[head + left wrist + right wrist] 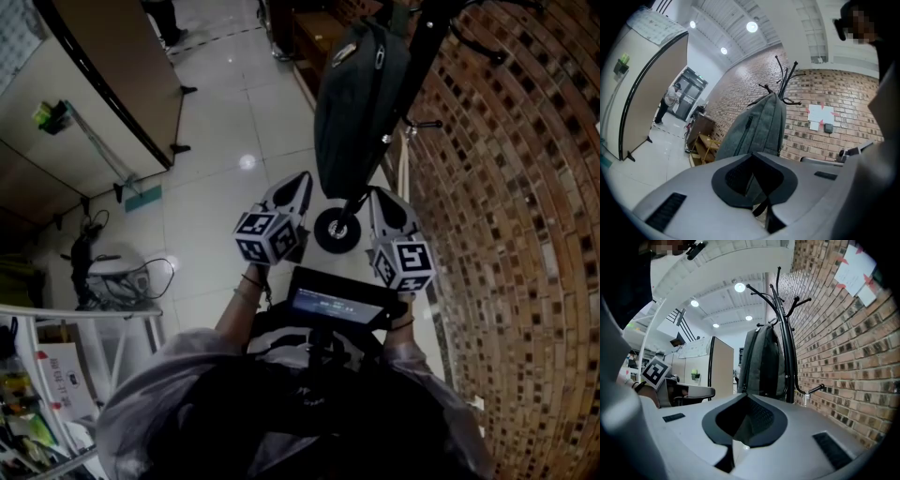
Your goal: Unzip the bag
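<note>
— Left tool (pixel 752 157), state?
— Jaws together, nothing between them. Right tool (pixel 745 397) same: jaws together, empty.
— Bag?
— Grey bag (pixel 361 103) hangs upright on a black coat rack (pixel 785 310), right beside the brick wall (pixel 506 234). A zip line runs down its side in the left gripper view.
— Tools on it?
— No. Both point at it, side by side, short of the bag and not touching.
— Surroundings?
— Shiny tiled floor (pixel 225 169), beige partition (pixel 656 89) off to the left, a person (pixel 670 101) standing far back by a door.
</note>
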